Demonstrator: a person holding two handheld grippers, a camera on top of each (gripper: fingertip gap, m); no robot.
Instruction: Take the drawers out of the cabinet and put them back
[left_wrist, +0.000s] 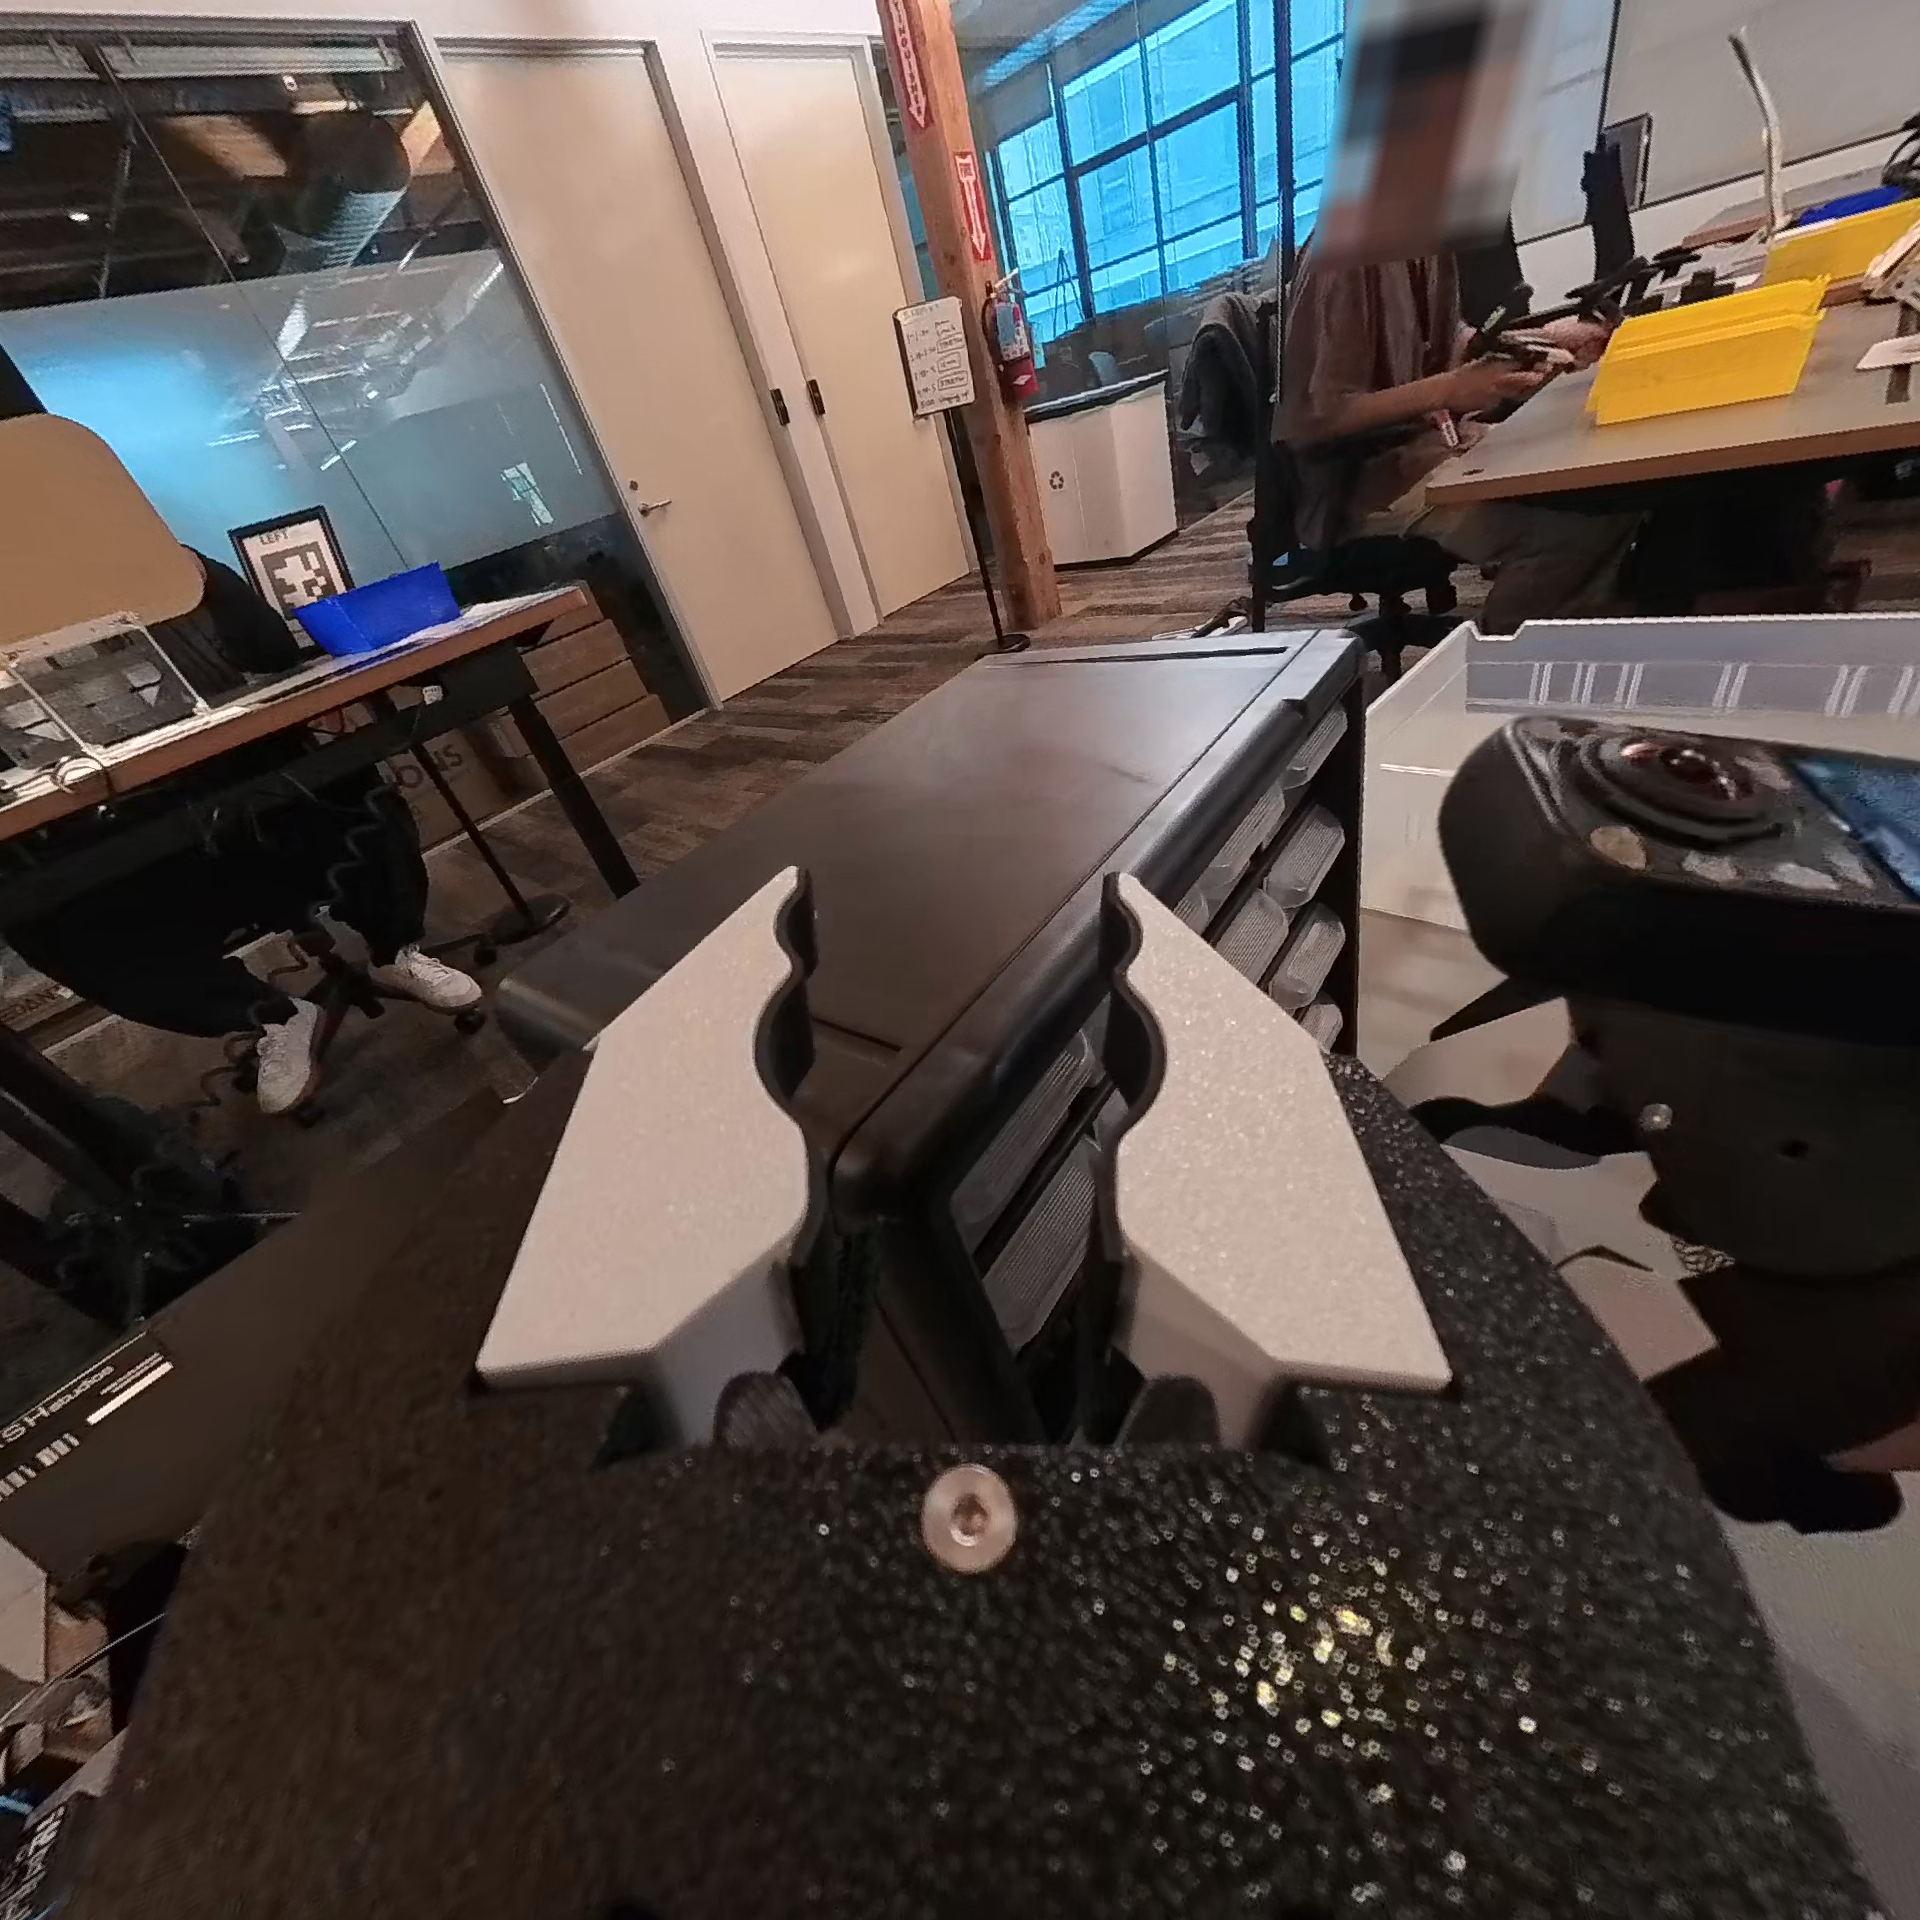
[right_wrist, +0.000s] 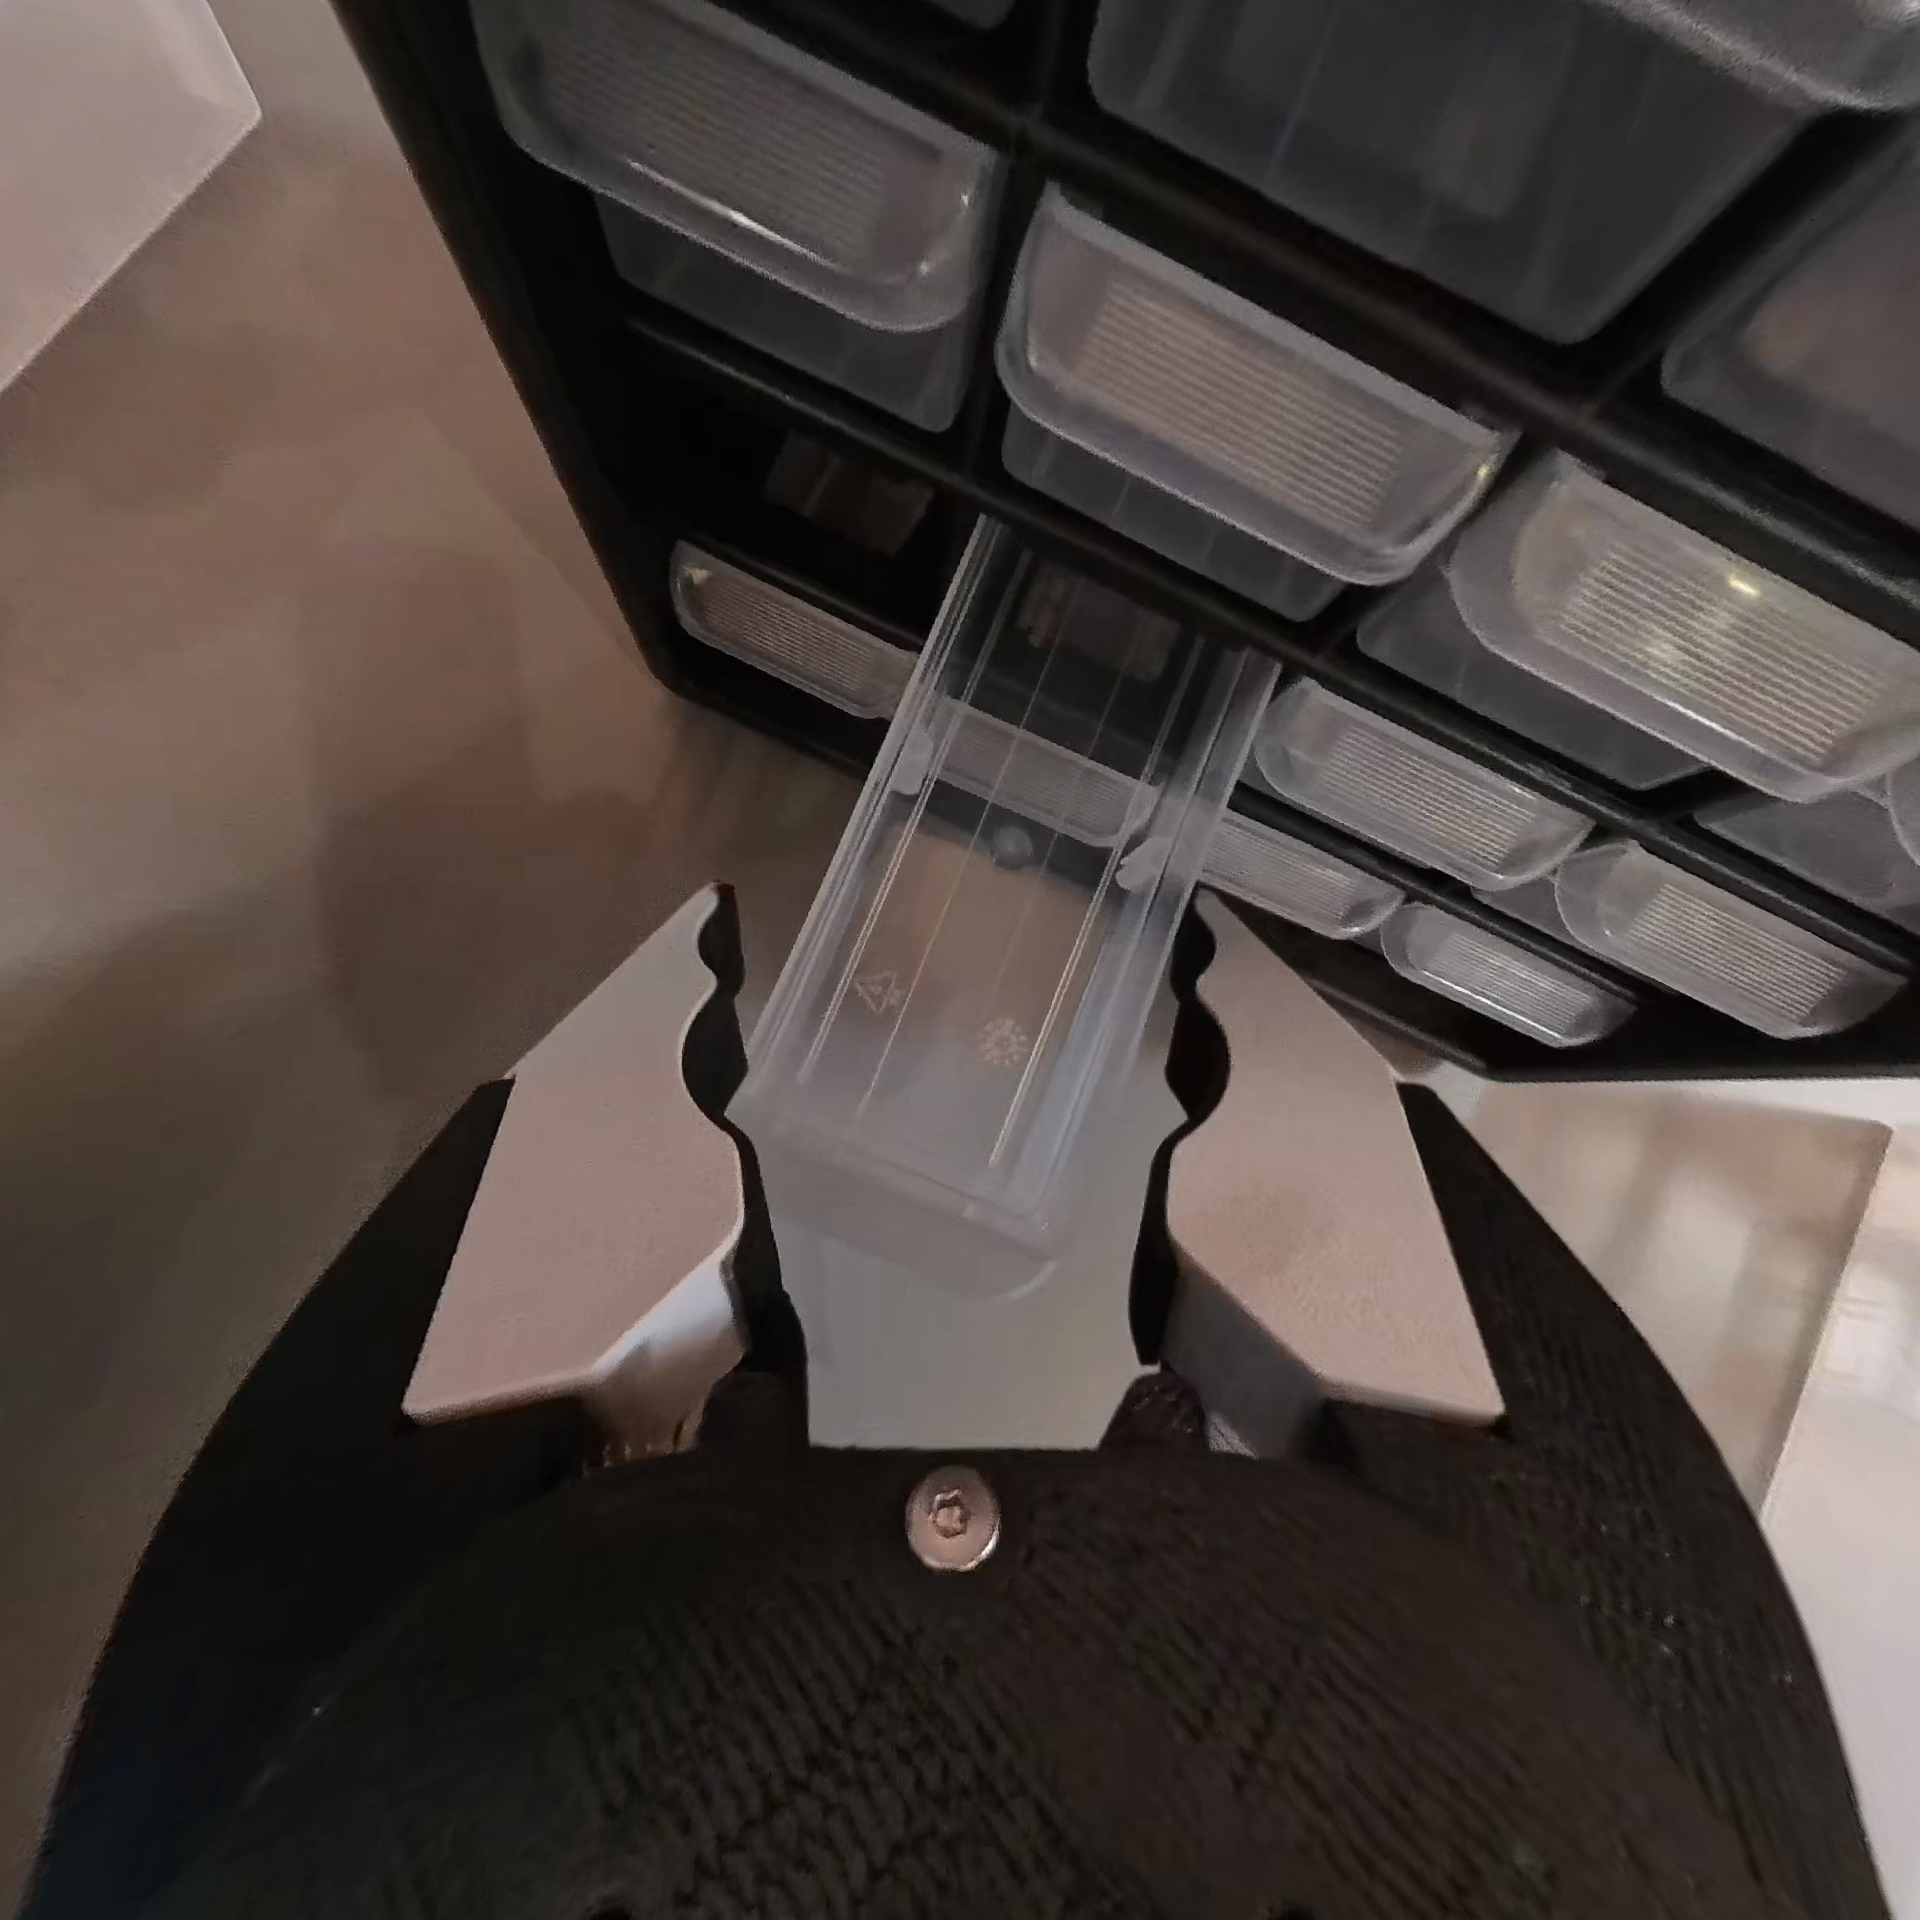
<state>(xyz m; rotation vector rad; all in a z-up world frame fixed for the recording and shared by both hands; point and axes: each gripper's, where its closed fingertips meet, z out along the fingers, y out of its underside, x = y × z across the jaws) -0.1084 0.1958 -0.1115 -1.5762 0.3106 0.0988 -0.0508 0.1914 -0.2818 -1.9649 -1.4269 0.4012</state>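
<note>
The right hand-held gripper (right_wrist: 961, 935) pinches a clear drawer (right_wrist: 997, 914) half out of the black cabinet (right_wrist: 540, 436), the left hand-held gripper (left_wrist: 961, 904) spread idle; next, draw it straight clear.

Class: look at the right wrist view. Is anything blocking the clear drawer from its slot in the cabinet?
Nothing visible. The drawer, between the right tongs, already has its far end in the cabinet slot.

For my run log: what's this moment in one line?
right gripper: holding clear drawer, partly out | left gripper: open above cabinet
</note>
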